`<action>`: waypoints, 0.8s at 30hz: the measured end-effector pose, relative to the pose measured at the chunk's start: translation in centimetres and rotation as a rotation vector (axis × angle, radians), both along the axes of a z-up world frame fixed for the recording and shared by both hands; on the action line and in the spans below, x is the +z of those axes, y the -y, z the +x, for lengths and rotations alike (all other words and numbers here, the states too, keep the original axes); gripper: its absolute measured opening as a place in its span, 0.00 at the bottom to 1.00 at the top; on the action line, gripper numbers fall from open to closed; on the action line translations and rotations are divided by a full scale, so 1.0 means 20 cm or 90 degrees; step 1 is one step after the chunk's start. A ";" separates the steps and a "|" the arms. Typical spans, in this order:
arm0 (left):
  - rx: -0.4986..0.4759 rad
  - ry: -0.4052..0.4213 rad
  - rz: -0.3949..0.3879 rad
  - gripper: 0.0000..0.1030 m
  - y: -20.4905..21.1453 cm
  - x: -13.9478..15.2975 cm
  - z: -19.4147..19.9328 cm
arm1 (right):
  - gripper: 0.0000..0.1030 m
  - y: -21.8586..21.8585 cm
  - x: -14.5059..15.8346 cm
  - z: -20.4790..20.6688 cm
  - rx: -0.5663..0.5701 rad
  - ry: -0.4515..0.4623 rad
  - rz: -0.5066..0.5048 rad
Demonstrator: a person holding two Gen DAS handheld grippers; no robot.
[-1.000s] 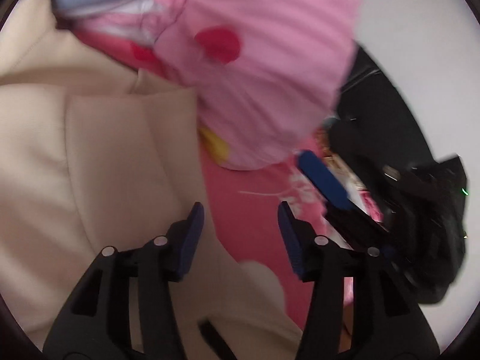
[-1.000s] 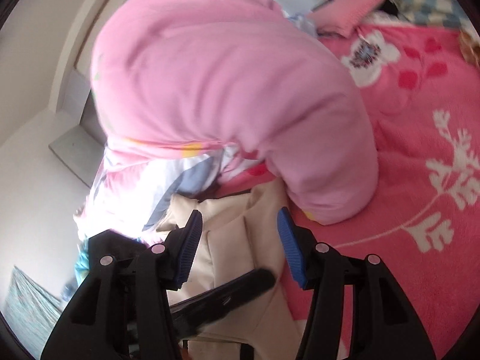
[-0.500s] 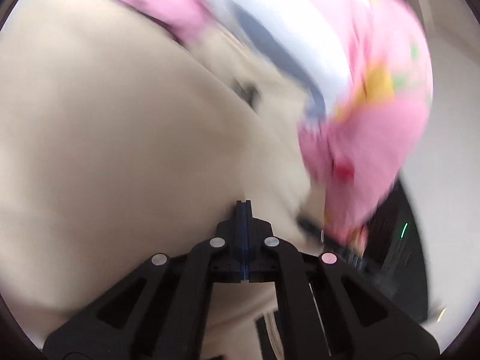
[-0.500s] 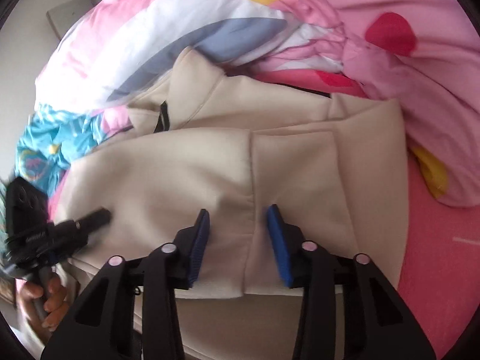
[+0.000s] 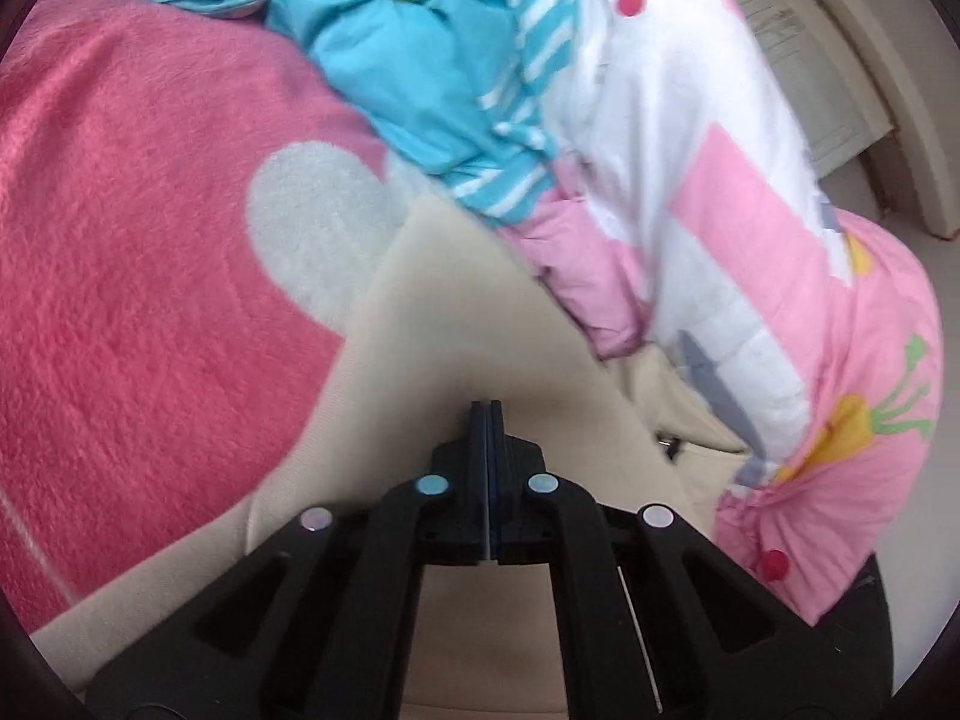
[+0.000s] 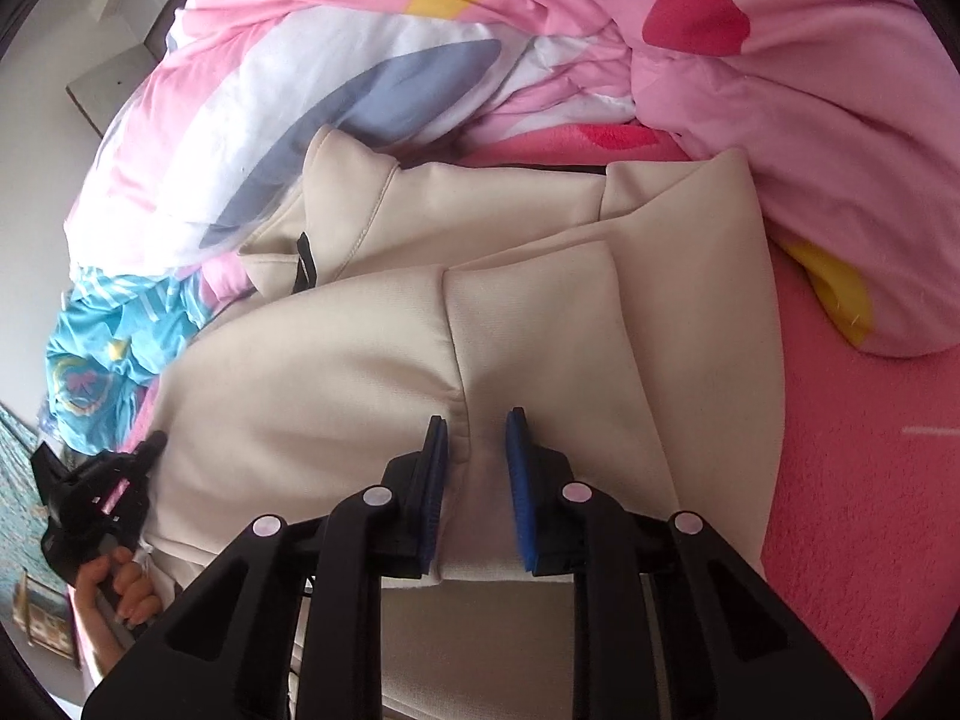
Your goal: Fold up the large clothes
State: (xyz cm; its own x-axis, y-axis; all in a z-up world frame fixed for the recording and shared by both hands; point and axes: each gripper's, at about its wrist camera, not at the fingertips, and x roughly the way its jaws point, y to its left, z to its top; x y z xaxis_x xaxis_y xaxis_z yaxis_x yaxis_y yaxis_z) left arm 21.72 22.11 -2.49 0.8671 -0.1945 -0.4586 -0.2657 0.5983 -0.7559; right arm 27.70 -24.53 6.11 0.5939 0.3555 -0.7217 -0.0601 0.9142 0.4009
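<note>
Two grippers we log, both angled down at the cream garment (image 6: 372,360) lying folded on the pink blanket (image 6: 852,468). Our left gripper (image 5: 486,414) has its jaws pressed together at the cloth's edge; whether fabric sits between them we cannot tell. Our right gripper (image 6: 477,438) is closing narrowly around a fold. The garment's long axis runs across the right view, collar pointing toward the quilt (image 6: 252,114).

Your cream garment (image 6: 372,372) is a smooth, matt knit cloth with stitched seams. At the left of the left wrist view, the pink blanket (image 5: 138,312) under it is fuzzy, napped fleece. The patterned quilt (image 6: 336,60) across the top of the right wrist view looks like soft, puffy cotton. Your right gripper (image 6: 477,468) is matt black plastic with ribbed blue pads (image 6: 517,480).
</note>
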 end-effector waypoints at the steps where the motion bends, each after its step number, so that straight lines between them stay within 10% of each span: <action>1: -0.021 0.026 -0.005 0.04 0.02 0.03 -0.02 | 0.19 -0.01 0.00 0.00 0.000 0.002 -0.010; 5: -0.135 0.092 0.011 0.09 0.14 0.13 0.12 | 0.19 -0.03 0.01 -0.01 0.003 0.011 -0.025; 8: -0.191 0.017 -0.008 0.09 0.18 0.05 0.31 | 0.19 -0.02 0.01 -0.01 0.004 0.010 -0.013; 12: -0.097 0.007 -0.120 0.02 0.02 -0.06 0.37 | 0.19 -0.02 0.01 -0.01 0.007 0.013 -0.022; 15: 0.035 0.013 -0.105 0.02 -0.08 -0.06 0.29 | 0.19 -0.02 0.01 -0.01 0.009 0.011 -0.018; 18: 0.038 -0.009 -0.048 0.02 -0.05 -0.02 0.28 | 0.19 -0.02 0.01 -0.01 0.008 0.012 -0.024; 24: -0.185 0.088 0.019 0.16 0.20 0.16 0.33 | 0.22 -0.05 0.09 -0.08 -0.001 0.074 -0.043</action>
State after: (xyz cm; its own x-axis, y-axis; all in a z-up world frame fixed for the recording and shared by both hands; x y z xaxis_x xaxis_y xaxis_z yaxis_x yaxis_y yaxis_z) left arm 28.25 18.16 0.78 0.8318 -0.4316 -0.3491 0.0245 0.6569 -0.7536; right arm 26.17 -23.61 7.89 0.6754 0.3066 -0.6707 -0.1002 0.9392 0.3284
